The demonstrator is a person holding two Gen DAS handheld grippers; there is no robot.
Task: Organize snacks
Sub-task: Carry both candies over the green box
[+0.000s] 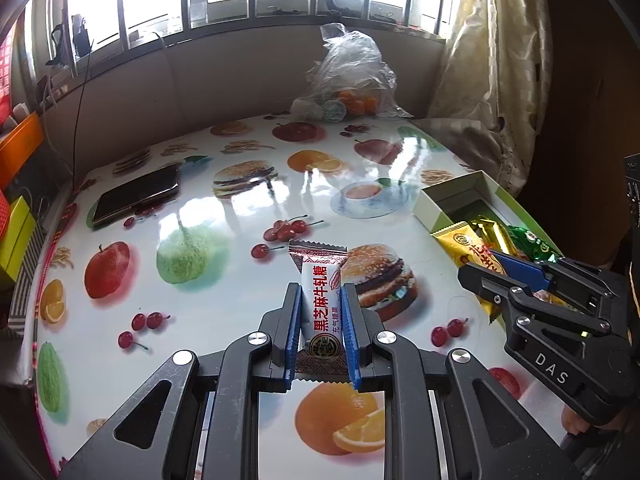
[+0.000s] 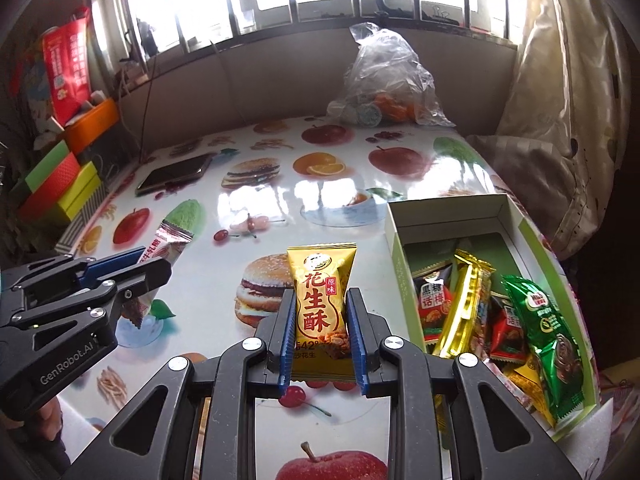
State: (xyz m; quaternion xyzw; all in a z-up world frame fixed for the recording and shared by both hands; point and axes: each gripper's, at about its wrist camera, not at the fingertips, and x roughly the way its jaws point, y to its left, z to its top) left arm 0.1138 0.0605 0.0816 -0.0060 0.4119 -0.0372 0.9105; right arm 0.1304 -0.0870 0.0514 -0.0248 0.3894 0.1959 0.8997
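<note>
A white nougat packet (image 1: 320,304) is clamped between the blue pads of the left gripper (image 1: 320,312), and it is held by its lower half, so that the printed top points forward over the surface (image 1: 240,216). A golden peanut-crisp packet (image 2: 320,316) is gripped in the same way by the right gripper (image 2: 320,320), which is closed on its sides. Both packets appear to be lifted off the surface, probably because they are being carried toward the open box (image 2: 448,208) at the right edge, where several other snacks (image 2: 500,320) are already laid side by side. It is judged that the collecting is partly done and that these two packets are the last loose ones in view.

In the right wrist view the inside of the box is shown well: a green packet (image 2: 544,340), a long golden bar (image 2: 468,304) and red packets are seen, and free room is left at its far end. In the left wrist view only a corner of the box is seen, and its contents are partly hidden by the right gripper. The phone (image 1: 136,196) and the plastic bag (image 1: 352,76) at the far side are seen in both views and are not touched.
</note>
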